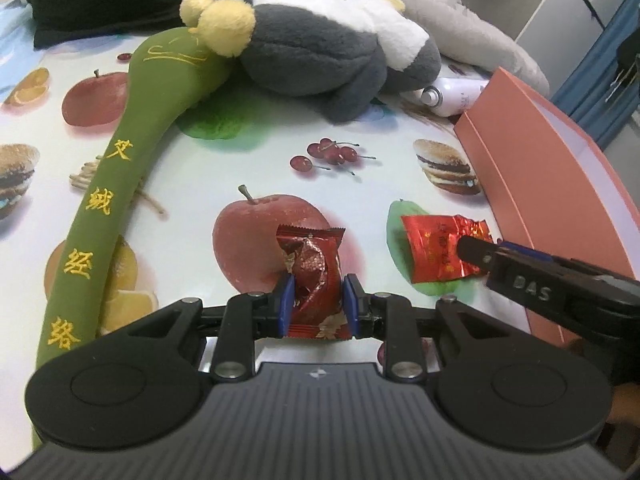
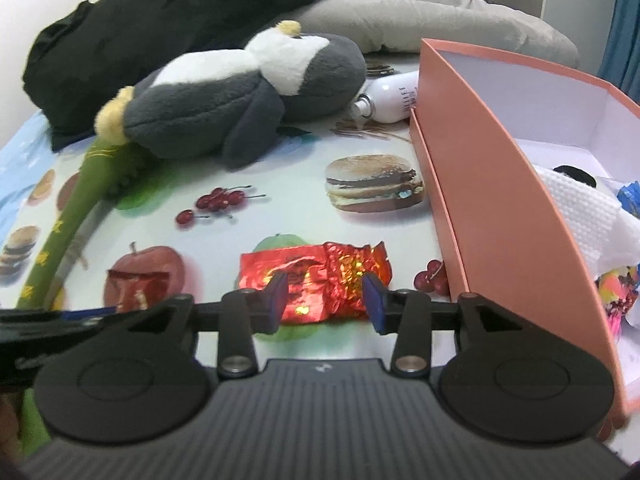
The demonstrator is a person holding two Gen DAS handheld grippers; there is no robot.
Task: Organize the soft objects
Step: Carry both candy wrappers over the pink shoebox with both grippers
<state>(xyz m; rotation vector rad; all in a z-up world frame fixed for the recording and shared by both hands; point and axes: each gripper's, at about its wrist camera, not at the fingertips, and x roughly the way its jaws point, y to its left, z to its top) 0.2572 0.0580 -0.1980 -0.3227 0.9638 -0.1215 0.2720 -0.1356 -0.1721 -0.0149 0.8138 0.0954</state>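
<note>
Nearest my left camera, the left gripper (image 1: pixel 318 306) has its fingers clamped on a dark red foil candy packet (image 1: pixel 314 276), which stands up between the blue pads at lower centre of the frame. My right gripper (image 2: pixel 326 302) has its fingers apart, straddling a bright red foil wrapper (image 2: pixel 316 280) that lies flat on the worktop (image 2: pixel 300 184) at lower centre; the pads do not look to be pressing it. Just right of that wrapper sits the orange box (image 2: pixel 492 208), already holding a white cloth and other bits. Further up the frame lie a grey plush penguin (image 2: pixel 240 96) and a long green plush stick (image 1: pixel 120 184), with a white bottle (image 2: pixel 394 96) beside the box.

I judge the step in hand is gathering the packets into the box. Next, I need the right fingers to close squarely on the crinkled wrapper, then lift clear of the box wall.
</note>
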